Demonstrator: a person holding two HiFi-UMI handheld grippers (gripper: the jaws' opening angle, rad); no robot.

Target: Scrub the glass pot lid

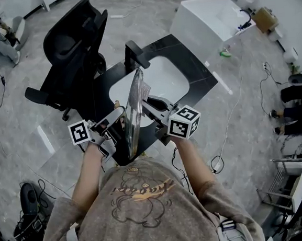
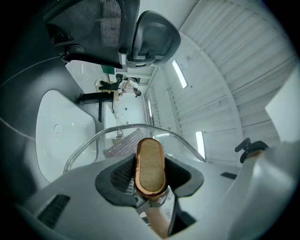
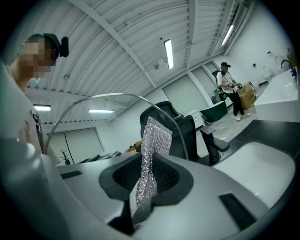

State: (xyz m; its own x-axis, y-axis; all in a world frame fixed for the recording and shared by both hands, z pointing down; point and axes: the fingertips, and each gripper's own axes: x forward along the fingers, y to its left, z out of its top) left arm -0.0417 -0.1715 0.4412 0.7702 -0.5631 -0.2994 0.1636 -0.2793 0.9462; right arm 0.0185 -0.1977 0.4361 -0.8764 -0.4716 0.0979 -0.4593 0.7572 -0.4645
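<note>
The left gripper [image 1: 118, 116] is clamped on the lid's knob [image 2: 150, 165], a long oval with a shiny copper rim and a grainy, cork-like face. The knob stands on end between the ribbed dark pads. The right gripper [image 3: 146, 187] pinches the lower end of a scrub cloth [image 3: 153, 143], a glittery silver mesh strip that rises limp and slightly folded from its jaws.

Between the two grippers the glass lid [image 1: 135, 111] stands on edge, nearly upright. It is clear, round and thin, with a bright metal rim. In the head view it shows edge-on as a narrow sliver, its length running from the person's chest away toward the black faucet [image 1: 134, 53]. Its knob side faces the person's left. The cloth sits just beside the opposite face; whether it touches cannot be told.

The lid hangs above the near edge of a smooth white sink [image 1: 160, 77] set in a black countertop [image 1: 190, 61]. A black mesh-backed office chair [image 1: 73, 45] stands to the left.
</note>
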